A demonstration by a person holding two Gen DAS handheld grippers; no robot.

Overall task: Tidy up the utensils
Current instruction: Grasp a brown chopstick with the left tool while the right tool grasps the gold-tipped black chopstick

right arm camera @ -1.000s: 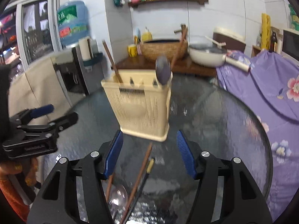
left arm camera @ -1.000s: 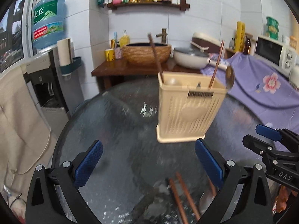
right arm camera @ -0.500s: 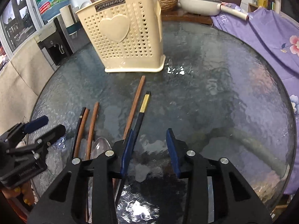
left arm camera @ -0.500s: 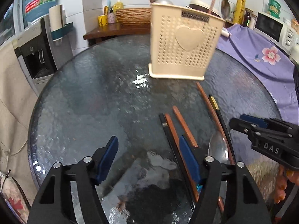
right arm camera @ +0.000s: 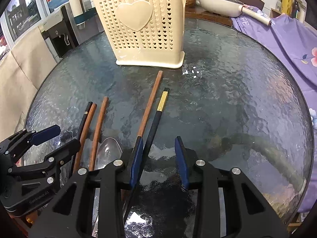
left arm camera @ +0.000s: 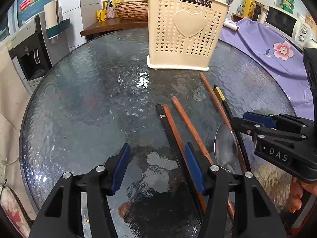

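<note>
A cream utensil holder (left arm camera: 184, 31) with a heart stands at the far side of the round glass table (left arm camera: 79, 99); it also shows in the right wrist view (right arm camera: 142, 27) and holds a spoon and sticks. Several loose chopsticks lie near the front: brown ones (left arm camera: 188, 125) (right arm camera: 150, 105), a black one with a gold band (right arm camera: 158, 115) and a black one with a silver ring (left arm camera: 164, 123). A metal spoon (left arm camera: 225, 146) (right arm camera: 108, 154) lies among them. My left gripper (left arm camera: 158, 166) is open, low over the table, left of the chopsticks. My right gripper (right arm camera: 158, 158) is open beside the black chopstick.
A purple flowered cloth (left arm camera: 273, 45) covers furniture at the right. A water dispenser (left arm camera: 33, 49) stands at the left. A wooden counter (left arm camera: 111, 23) with a basket bowl and bottles lies behind the table. A pan (right arm camera: 218, 6) sits at the back right.
Both grippers have dropped lower and tilted down toward the table. The chopsticks and spoon now fill the near view. The right gripper's jaws have narrowed since a second ago.
</note>
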